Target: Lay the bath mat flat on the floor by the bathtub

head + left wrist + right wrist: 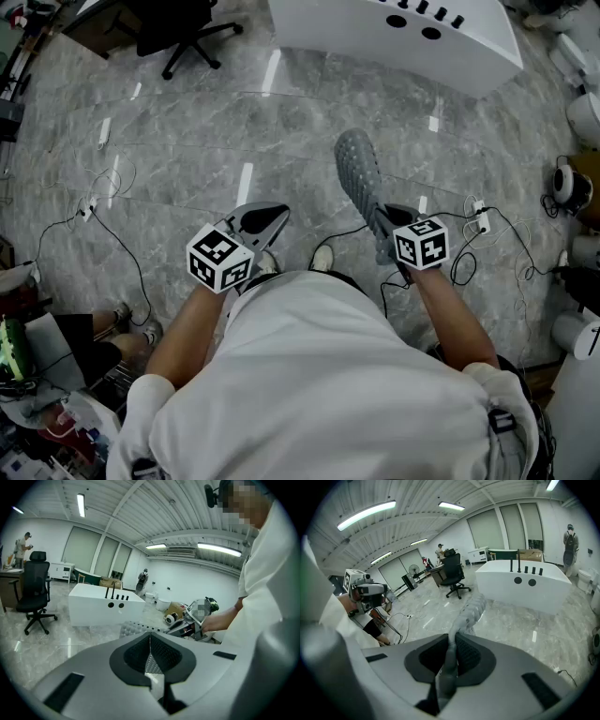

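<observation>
**Bath mat gripped in the right claw, well short of the bathtub**

Seen from above, a person in a white shirt (319, 375) stands on a grey marbled floor (187, 141), holding one gripper in each hand. The right claw (382, 221) is clamped on a grey, bumpy bath mat (359, 173). The mat juts forward from the jaws as a narrow, bunched strip, off the floor. Its near end is hidden behind the claw and its marker cube, and no view shows how it is folded. In the right gripper view the mat (471, 609) runs between the dark pads of the right claw (452, 644) and points toward the bathtub (525, 585).

The left claw (277, 217) is closed, its tips meeting with nothing between them. The left gripper view shows the pads of this claw (150, 641) pressed together at the tip. Beyond them only a sliver of the mat (133, 628) shows.

The white bathtub (394, 37) stands well apart from the mat and is cut off by the top edge of the head view. An office chair (178, 28) is also cropped there. Thin cables (112, 234) trail over the floor. The person's body hides the floor below, apart from the toes of two shoes (323, 255).
</observation>
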Action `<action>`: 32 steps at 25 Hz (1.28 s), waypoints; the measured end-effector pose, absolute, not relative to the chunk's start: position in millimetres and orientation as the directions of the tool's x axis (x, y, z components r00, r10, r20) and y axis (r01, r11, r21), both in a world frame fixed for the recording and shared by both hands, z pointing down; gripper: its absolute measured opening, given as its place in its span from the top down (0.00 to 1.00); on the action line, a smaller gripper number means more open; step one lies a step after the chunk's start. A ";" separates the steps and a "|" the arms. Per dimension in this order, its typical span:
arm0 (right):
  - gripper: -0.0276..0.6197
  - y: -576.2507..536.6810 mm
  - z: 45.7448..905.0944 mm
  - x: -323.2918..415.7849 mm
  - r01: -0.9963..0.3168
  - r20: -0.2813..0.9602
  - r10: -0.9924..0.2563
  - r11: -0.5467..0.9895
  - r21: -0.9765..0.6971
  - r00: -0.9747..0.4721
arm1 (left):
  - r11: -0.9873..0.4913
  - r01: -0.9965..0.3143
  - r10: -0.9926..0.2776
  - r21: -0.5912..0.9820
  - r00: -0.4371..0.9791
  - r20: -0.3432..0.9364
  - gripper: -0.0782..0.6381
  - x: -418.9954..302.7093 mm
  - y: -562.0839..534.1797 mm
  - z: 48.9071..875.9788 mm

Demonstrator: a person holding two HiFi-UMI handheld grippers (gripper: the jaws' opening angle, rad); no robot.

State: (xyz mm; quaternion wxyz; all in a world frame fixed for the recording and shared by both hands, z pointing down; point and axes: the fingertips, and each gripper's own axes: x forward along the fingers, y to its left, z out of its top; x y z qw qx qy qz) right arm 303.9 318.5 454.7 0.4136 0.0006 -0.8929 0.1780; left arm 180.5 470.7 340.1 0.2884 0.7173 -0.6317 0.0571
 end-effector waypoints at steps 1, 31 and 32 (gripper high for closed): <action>0.88 314.4 456.6 304.7 -0.154 0.740 0.142 0.936 -0.316 -0.658 | -0.032 -0.941 -0.877 0.337 0.188 0.443 0.87 179.5 470.1 337.7; 0.88 150.3 443.7 -1.9 -0.450 0.679 -0.068 0.795 -0.406 -0.731 | -0.377 -0.855 -0.787 0.356 0.498 0.365 0.87 -81.2 285.1 352.6; 0.88 141.9 441.5 -17.9 -0.459 0.676 -0.080 0.791 -0.404 -0.733 | -0.387 -0.852 -0.780 0.353 0.507 0.368 0.87 -95.5 279.6 353.4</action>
